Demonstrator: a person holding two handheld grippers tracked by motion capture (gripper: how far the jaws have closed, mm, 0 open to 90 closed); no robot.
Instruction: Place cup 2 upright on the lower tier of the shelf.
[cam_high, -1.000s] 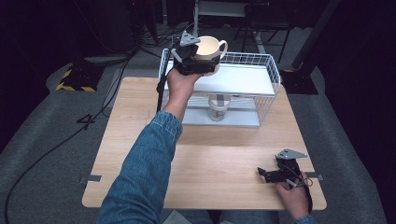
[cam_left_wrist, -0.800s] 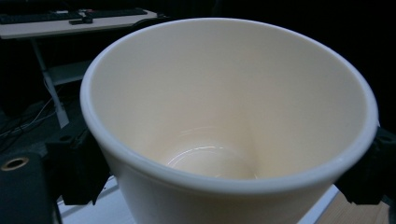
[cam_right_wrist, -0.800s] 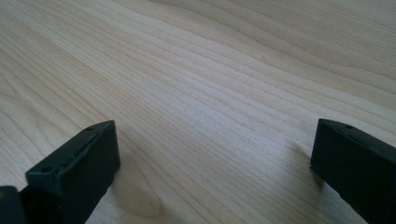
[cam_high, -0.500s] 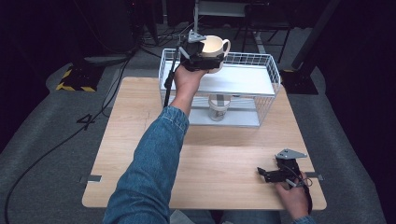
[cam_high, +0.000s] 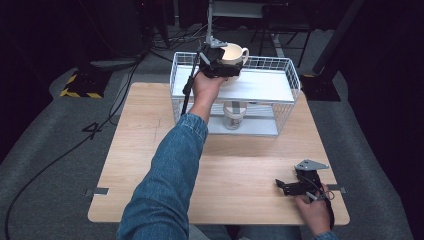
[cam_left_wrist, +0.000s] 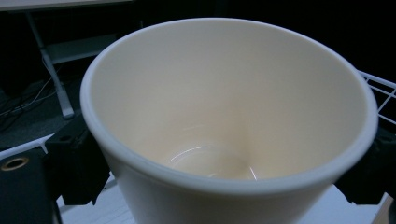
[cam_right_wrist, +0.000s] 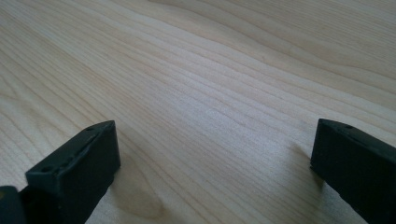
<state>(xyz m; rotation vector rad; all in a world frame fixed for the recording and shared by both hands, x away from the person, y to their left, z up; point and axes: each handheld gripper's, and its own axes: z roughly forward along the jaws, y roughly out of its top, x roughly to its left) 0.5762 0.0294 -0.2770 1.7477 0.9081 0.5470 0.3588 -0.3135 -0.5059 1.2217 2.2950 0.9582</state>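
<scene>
Now we hold the cream ceramic mug (cam_high: 234, 54) pinched in our left gripper (cam_high: 220, 67) over the white wire rack's (cam_high: 285, 70) top shelf, not yet set down; our right gripper (cam_high: 295, 186) rests spread near the desk's (cam_high: 140, 130) near right corner.

At the top centre of the frame the left gripper (cam_high: 223, 66) grips a cream mug (cam_high: 235, 53) above the upper shelf of a white wire rack (cam_high: 287, 82). A paper cup (cam_high: 234, 115) stands on the lower shelf. At lower right, the right gripper (cam_high: 286, 186) rests on the wooden table (cam_high: 145, 150), jaws apart.
</scene>
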